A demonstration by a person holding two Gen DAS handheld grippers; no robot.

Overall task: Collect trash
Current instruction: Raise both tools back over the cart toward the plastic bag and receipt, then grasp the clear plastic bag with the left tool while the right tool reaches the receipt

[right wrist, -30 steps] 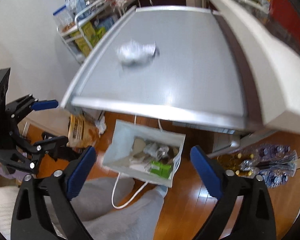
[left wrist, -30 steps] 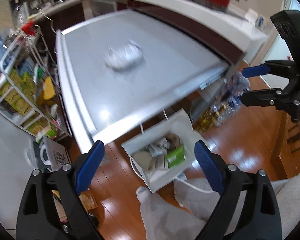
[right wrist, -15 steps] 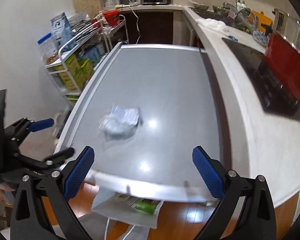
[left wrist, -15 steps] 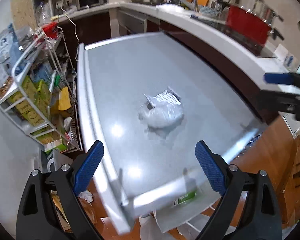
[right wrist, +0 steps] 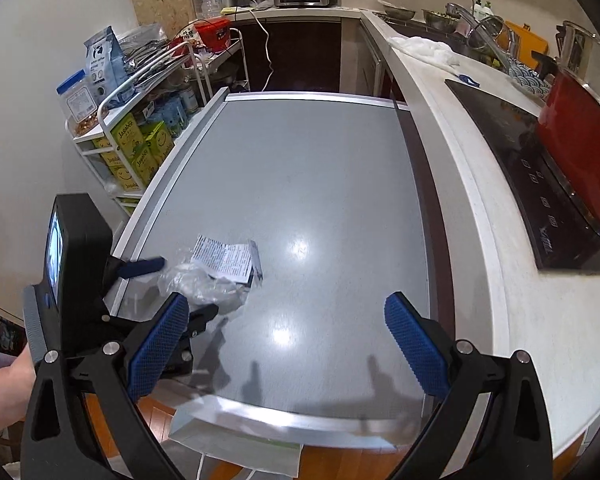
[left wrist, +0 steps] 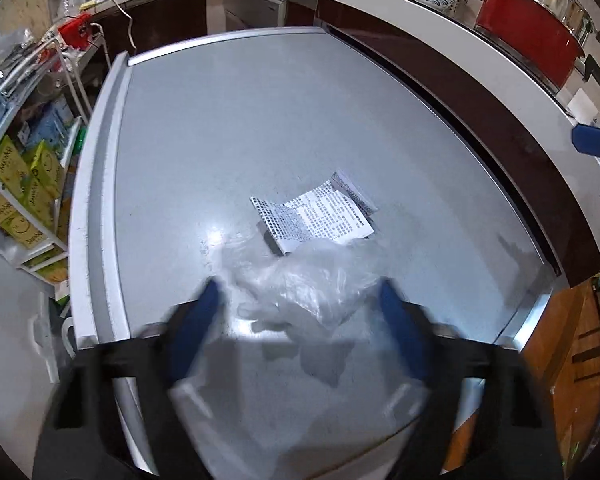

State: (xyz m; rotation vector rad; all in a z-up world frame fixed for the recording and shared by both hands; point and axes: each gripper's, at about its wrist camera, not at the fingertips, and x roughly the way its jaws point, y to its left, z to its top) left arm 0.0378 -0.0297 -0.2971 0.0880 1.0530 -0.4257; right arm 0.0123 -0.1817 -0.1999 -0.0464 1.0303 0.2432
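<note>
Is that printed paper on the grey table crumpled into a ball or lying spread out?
Mostly spread out. The printed paper lies flat with creases, its text readable, beside the crumpled clear plastic wrapper.

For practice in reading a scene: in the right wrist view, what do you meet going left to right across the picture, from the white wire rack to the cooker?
White wire rack of green boxes → crumpled clear plastic wrapper with printed paper label → bare grey tabletop → white counter → red pot.
</note>
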